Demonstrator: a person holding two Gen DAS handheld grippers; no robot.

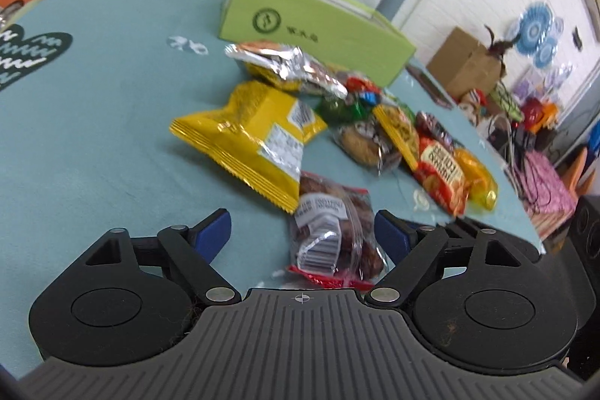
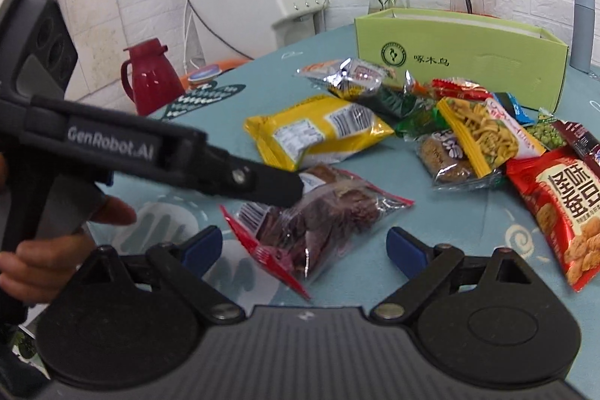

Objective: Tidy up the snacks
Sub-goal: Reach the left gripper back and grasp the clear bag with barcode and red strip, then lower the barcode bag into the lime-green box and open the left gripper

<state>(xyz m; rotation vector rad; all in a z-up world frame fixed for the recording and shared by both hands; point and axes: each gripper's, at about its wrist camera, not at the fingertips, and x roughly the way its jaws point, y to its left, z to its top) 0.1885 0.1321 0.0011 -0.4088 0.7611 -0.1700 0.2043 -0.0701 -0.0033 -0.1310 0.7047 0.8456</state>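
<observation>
the left gripper (image 1: 302, 231) fills the bottom of the left wrist view with its blue-tipped fingers (image 1: 213, 229) spread apart. a clear packet of dark dried fruit (image 1: 332, 231) with red end seals lies on the teal-clothed counter (image 1: 93, 145) in the gap between them, nearer the right finger, and neither pad presses on it. just above and left of that packet, at the centre of the frame, lies a big yellow snack bag (image 1: 255, 137), its sawtooth edge overlapping the packet's top.

in the right wrist view the right gripper (image 2: 303, 246) also has its fingers (image 2: 403, 246) apart, with nothing clamped. the same dried-fruit packet (image 2: 318, 223) lies slanted just above the gap, its red lower seal reaching down between the fingertips without touching either. the left gripper's black body crosses the left of this frame — held by a hand (image 2: 41, 250) at the lower left — and its tip hangs over the packet's upper end.

the rest of the snacks sit in a loose heap to the right: a red bag with large printed characters (image 2: 562, 208), a packet of yellow sticks (image 2: 483, 134), a silver-topped packet (image 2: 348, 77). a green box (image 2: 450, 57) stands open behind the heap, at the upper right of the frame.
</observation>
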